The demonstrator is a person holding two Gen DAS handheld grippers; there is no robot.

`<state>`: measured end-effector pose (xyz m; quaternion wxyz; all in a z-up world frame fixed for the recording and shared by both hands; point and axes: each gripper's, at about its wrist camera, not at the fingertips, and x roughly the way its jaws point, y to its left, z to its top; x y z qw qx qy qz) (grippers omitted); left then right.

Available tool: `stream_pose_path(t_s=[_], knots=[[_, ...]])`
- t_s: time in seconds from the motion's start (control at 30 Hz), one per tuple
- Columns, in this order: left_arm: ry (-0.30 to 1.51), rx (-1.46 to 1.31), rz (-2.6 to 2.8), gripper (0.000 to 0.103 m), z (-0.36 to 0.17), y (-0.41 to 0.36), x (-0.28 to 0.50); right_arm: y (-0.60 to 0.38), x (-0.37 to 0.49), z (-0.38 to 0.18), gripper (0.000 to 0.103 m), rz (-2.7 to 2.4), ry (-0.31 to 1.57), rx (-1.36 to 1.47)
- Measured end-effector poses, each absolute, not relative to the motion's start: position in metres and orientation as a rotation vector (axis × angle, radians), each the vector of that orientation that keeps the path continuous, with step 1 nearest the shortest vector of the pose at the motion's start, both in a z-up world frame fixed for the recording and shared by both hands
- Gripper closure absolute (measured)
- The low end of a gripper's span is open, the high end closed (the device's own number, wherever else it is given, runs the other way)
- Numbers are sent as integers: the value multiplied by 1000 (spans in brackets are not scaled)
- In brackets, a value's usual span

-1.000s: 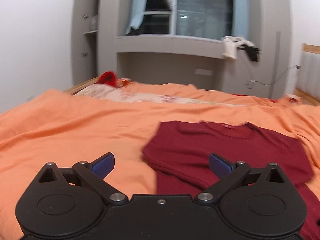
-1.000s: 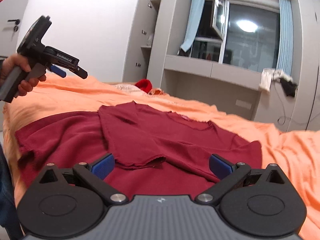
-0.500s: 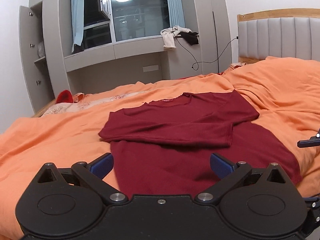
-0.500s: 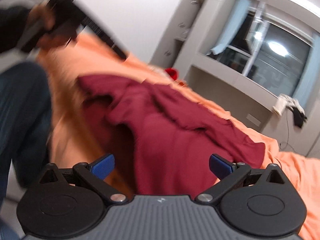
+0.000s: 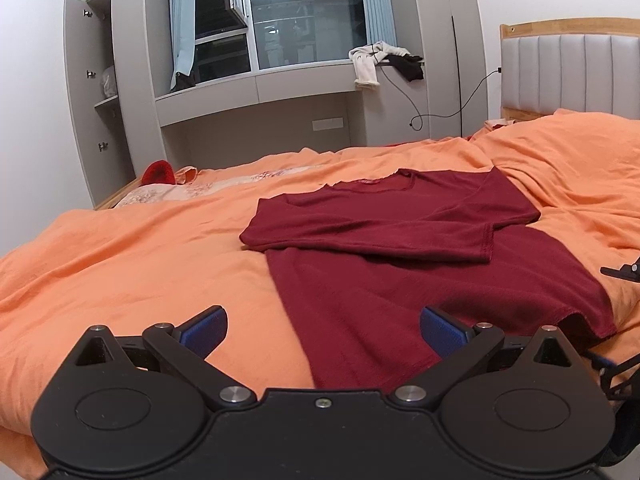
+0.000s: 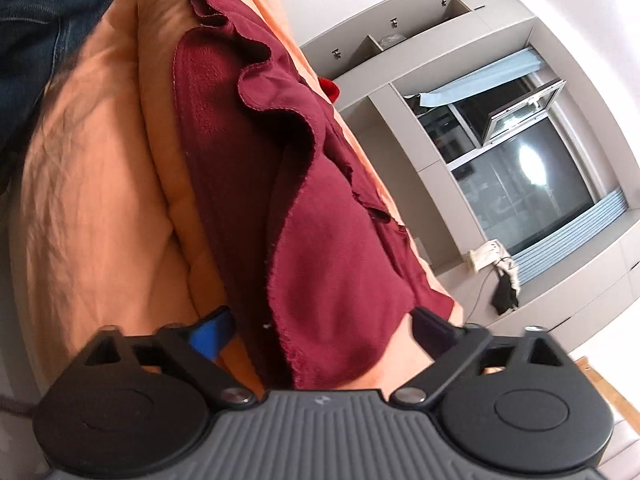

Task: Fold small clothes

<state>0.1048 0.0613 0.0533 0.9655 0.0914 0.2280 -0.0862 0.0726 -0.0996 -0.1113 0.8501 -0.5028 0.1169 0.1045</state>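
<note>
The dark red shirt point(image 5: 400, 280) is matt knit cloth on a softly creased orange cotton-looking bedcover point(image 5: 140, 264). Behind the shirt, the headboard point(image 5: 568, 76) looks padded, perhaps leatherette, framed in wood.

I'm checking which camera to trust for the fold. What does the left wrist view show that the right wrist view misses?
Only the left wrist view shows the whole dark red shirt laid flat with its sleeves folded across, the padded headboard, and the open left tongs over the hem.

Only the right wrist view shows the right tongs, which have just been closing, astride the shirt's hem corner, plus the person's jeans.

Both show the orange duvet, the window and the red item beyond.
</note>
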Motion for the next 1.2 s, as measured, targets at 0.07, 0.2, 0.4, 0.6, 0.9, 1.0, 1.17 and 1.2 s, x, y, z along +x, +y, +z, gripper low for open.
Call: stream_pose_path(t_s=[0.07, 0.2, 0.4, 0.6, 0.9, 1.0, 1.17, 1.2], knots=[[464, 190, -175, 1, 53, 62, 104, -99, 70, -113, 35, 248, 254, -1072], [459, 218, -196, 1, 54, 60, 102, -100, 57, -113, 81, 290, 255, -1099], [411, 291, -329, 1, 53, 51, 96, -116, 52, -68, 94, 291, 220, -952], [399, 438, -423, 1, 40, 24, 90, -146, 68, 9, 95, 279, 168, -633], [449, 631, -413, 3, 6, -38, 114, -182, 100, 68, 95, 305, 127, -428], [502, 668, -357, 24, -6, -49, 132, -192, 102, 72, 95, 306, 126, -397], [577, 613, -305, 56, -10, -44, 147, -203, 98, 71, 95, 305, 114, -373], [584, 612, -292, 62, -10, -42, 147, -203, 95, 70, 95, 304, 112, -370]])
